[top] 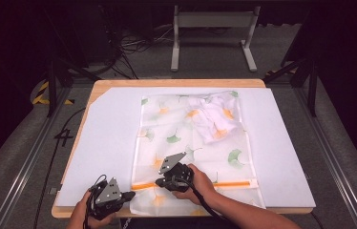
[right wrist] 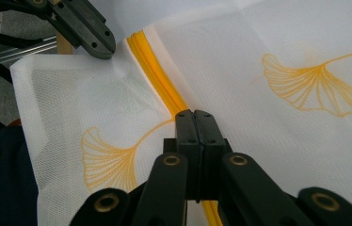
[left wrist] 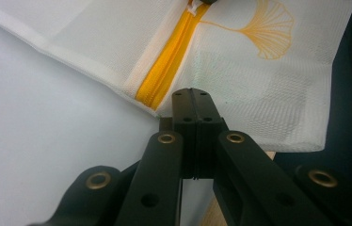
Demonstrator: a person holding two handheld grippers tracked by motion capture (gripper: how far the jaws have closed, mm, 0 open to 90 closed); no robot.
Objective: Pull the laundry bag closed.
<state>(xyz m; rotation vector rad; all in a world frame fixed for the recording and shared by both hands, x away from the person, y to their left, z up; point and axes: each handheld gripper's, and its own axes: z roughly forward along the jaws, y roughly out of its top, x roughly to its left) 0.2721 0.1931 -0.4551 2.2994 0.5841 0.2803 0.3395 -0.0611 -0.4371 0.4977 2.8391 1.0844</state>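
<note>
A white mesh bag [top: 191,138] printed with green and orange ginkgo leaves lies flat on the board, with a white garment [top: 217,117] inside its far end. An orange zipper [top: 229,183] crosses its near end. My left gripper [top: 132,194] is shut on the bag's left edge, right by the zipper's end [left wrist: 164,70]; its jaws [left wrist: 193,92] are pressed together over the mesh. My right gripper [top: 160,182] is shut on the zipper [right wrist: 157,77] a short way along, apparently on the pull, which its jaws [right wrist: 195,113] hide. The left gripper [right wrist: 108,49] shows nearby.
The bag rests on a white board [top: 105,143] on a wooden table [top: 167,82]. Past the table's far edge stand a grey metal frame [top: 212,21] and loose cables [top: 133,45] on the floor. Metal rails run along both sides.
</note>
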